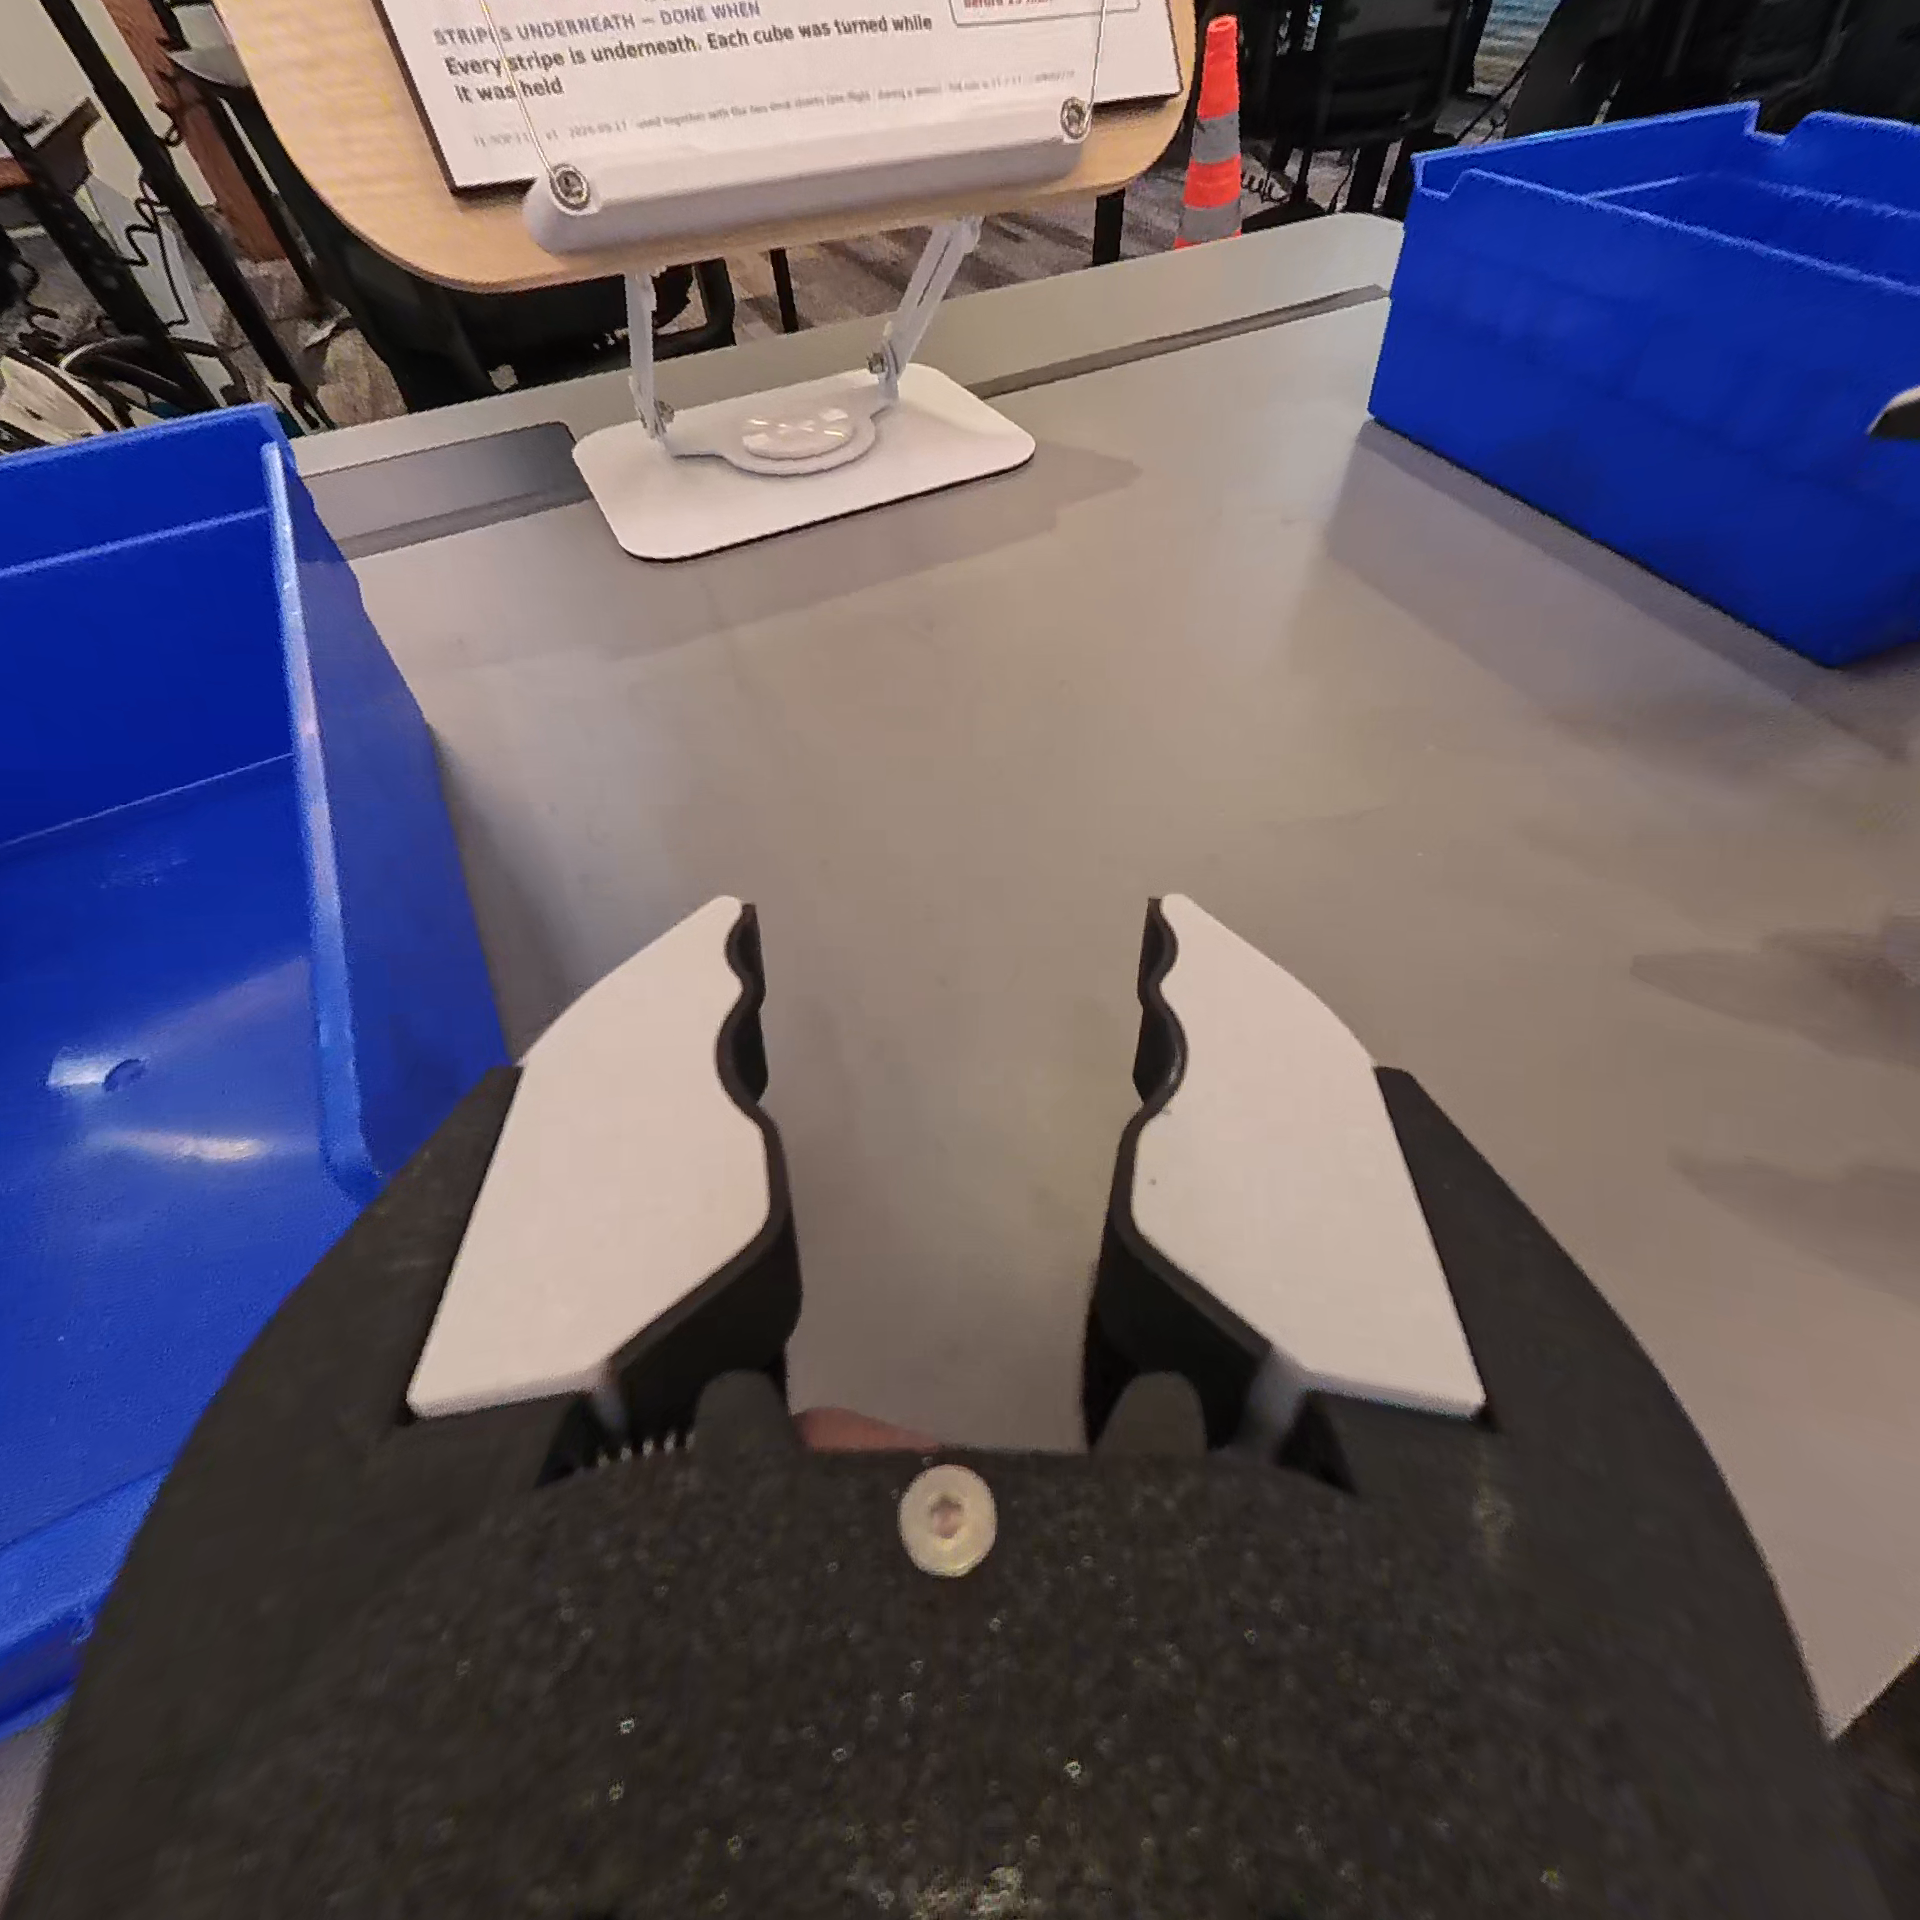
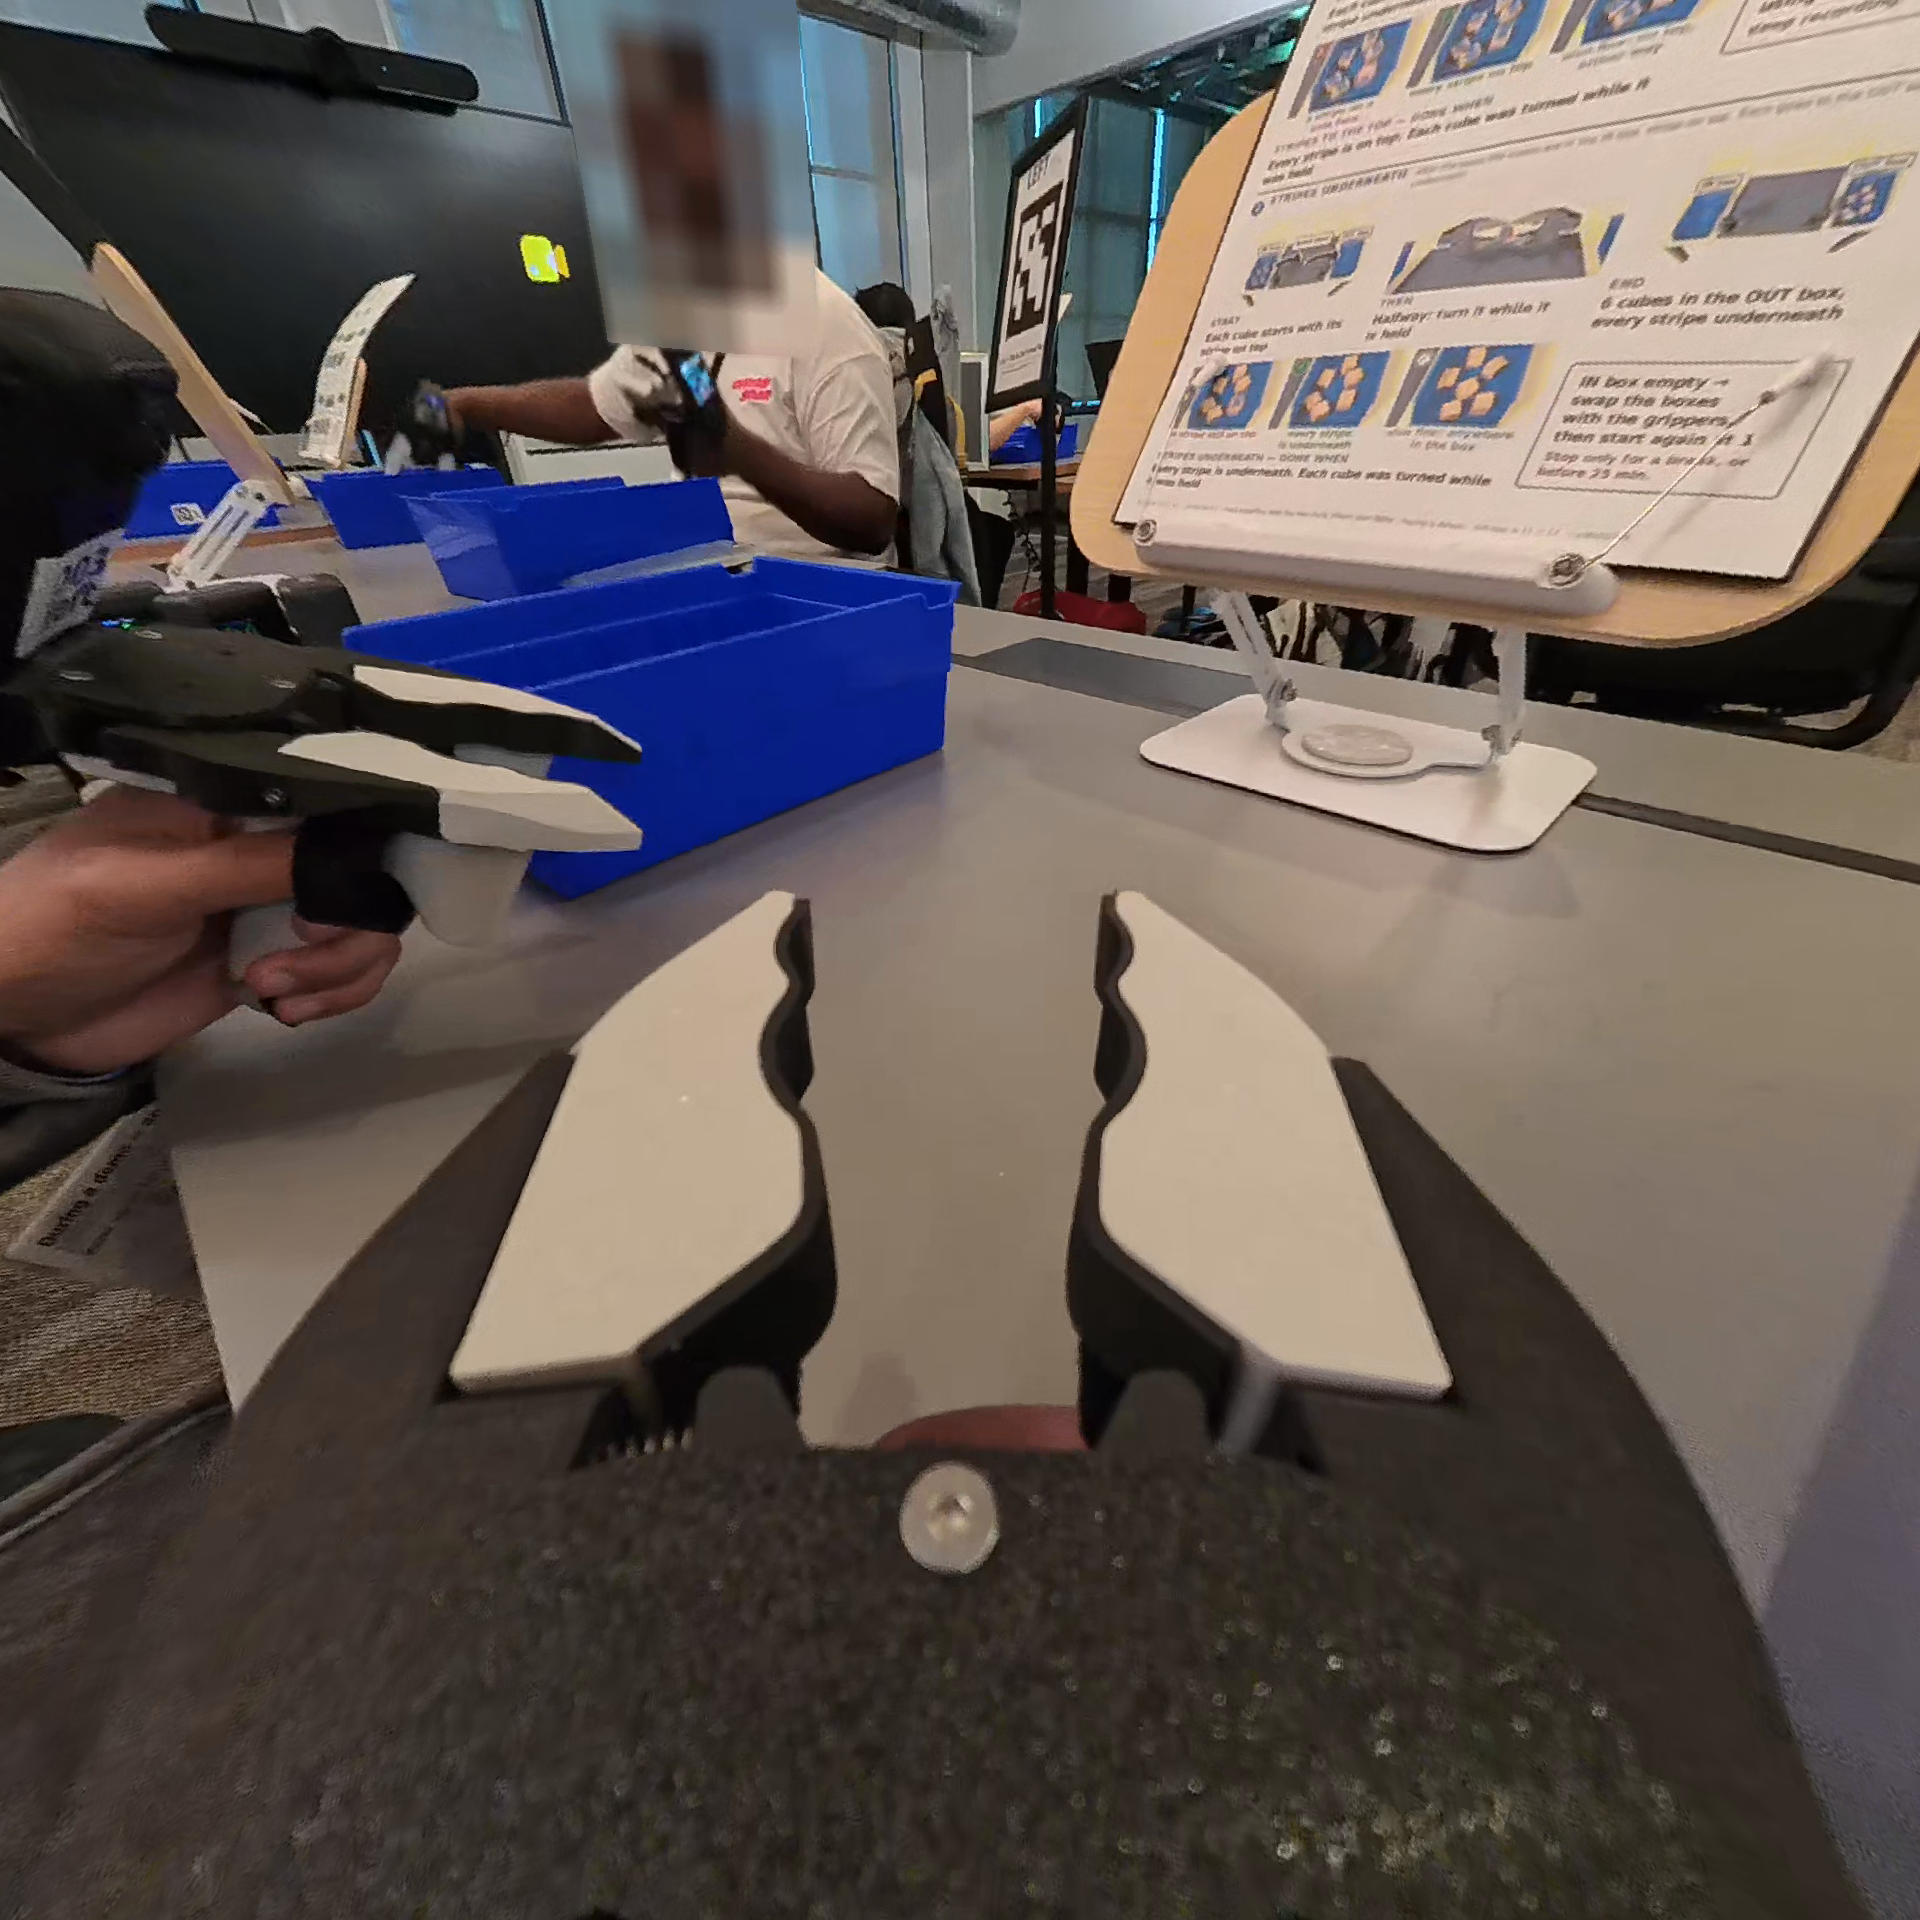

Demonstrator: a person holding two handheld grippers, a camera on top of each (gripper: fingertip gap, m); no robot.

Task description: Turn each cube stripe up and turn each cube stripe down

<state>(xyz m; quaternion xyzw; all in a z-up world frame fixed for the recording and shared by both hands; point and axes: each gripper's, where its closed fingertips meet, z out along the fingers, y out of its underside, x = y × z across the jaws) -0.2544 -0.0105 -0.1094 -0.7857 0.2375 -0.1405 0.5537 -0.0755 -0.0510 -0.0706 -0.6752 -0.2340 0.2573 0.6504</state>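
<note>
Left wrist view: left claw (image 1: 948,914) spread over bare grey bench (image 1: 1039,748), pinching nothing. Blue bins sit left (image 1: 177,831) and right (image 1: 1662,416), both cut off; can't spot any cube inside.

Right wrist view: right claw (image 2: 951,909) spread too, empty. The far blue bin's (image 2: 727,707) floor is hidden, so cubes can't be placed. The instruction stand (image 2: 1371,769) is cropped.

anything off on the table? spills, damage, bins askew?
Nothing spilled or damaged. Oddity: no cubes visible; the left blue bin shows empty where seen, the right blue bin has none in view. Both grippers open, empty.
</note>
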